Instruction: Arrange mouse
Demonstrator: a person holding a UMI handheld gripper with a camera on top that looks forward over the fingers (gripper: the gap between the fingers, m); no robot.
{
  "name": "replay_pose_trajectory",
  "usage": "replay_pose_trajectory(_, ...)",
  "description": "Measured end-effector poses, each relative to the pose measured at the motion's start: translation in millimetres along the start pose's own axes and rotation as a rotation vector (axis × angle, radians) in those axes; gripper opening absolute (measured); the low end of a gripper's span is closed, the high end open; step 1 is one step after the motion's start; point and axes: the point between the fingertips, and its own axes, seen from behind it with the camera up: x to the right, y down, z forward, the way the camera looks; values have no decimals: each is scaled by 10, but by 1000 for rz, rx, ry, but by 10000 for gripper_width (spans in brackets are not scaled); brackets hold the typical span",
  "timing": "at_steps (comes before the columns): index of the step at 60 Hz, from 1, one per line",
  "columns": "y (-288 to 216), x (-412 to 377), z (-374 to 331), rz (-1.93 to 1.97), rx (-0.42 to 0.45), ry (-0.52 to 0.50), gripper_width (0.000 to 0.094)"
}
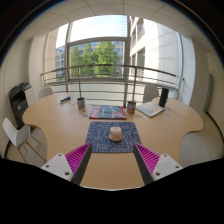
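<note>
- Large pale wooden oval table fills the near room.
- White chair at left.
- Tall far windows, daylight, trees outside.

mouse too small for detail; far-end table items unidentifiable.

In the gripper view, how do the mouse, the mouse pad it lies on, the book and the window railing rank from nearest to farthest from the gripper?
Seen from the open gripper:
1. Mouse pad, its near edge between the fingertips.
2. Mouse, on the pad, just ahead of the fingers.
3. Book, flat on the table beyond the pad.
4. Railing, past the table's far edge, by the window.
</note>
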Motion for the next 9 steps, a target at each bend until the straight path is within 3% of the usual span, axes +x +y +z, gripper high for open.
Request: replay_pose_trajectory(9,88,-51,-133,3,-7,-6,851)
